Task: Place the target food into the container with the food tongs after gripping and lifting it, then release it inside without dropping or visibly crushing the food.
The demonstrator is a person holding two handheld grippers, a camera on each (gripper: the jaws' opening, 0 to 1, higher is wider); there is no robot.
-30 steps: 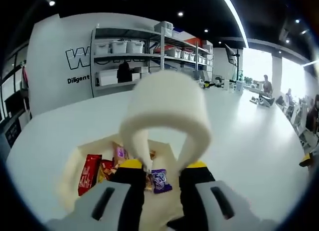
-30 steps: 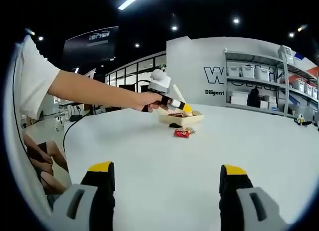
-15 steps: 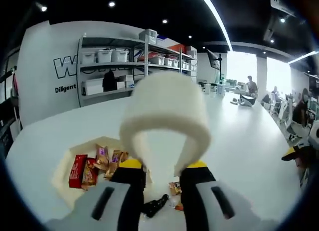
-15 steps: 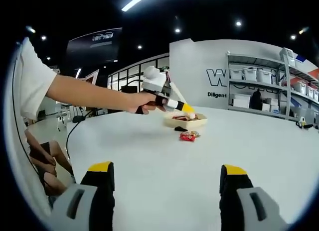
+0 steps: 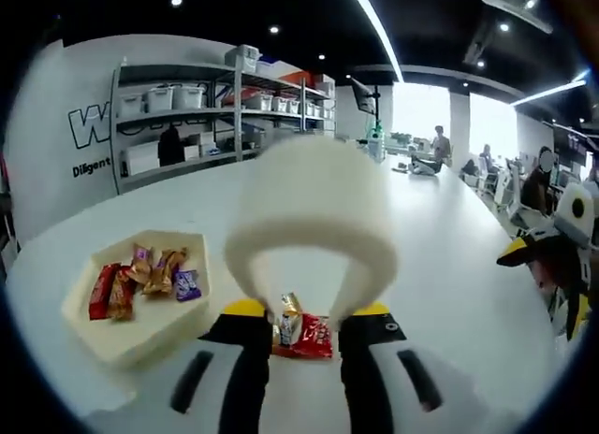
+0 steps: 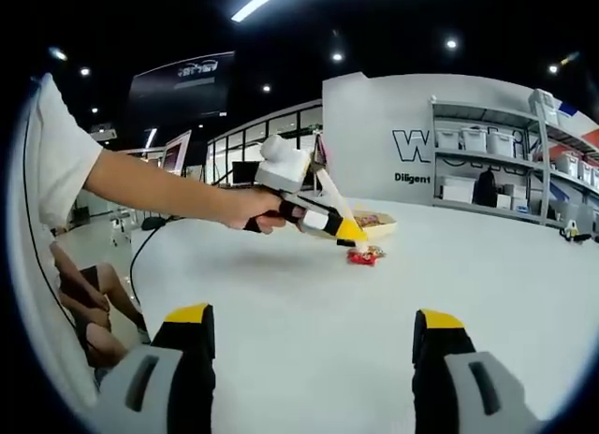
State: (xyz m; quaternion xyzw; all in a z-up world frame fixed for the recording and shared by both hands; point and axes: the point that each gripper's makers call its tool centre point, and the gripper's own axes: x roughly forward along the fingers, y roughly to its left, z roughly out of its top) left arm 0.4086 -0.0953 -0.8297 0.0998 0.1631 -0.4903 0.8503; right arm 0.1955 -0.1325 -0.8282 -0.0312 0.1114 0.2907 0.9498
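Observation:
My left gripper point(image 5: 307, 311) is shut on white food tongs point(image 5: 311, 209), whose looped end rises in front of the camera. The tong tips straddle a gold-wrapped candy point(image 5: 290, 318) that lies against a red snack packet point(image 5: 316, 339) on the white table. A cream hexagonal container point(image 5: 159, 324) with several wrapped snacks sits to the left of them. In the right gripper view a person's hand holds the left gripper point(image 6: 323, 221) low over the red packet point(image 6: 363, 256), just in front of the container point(image 6: 382, 224). My right gripper point(image 6: 314, 318) stands open and empty, well back from them.
The white table point(image 6: 309, 294) is broad, with bare surface all around the snacks. Shelving with bins point(image 5: 187, 107) stands against the back wall. The right gripper's yellow tip point(image 5: 526, 251) enters at the right edge of the left gripper view. People sit at far desks.
The left gripper with the tongs has moved from above the container to the loose candy and red packet on the table, and it has come lower. The right gripper has stayed still.

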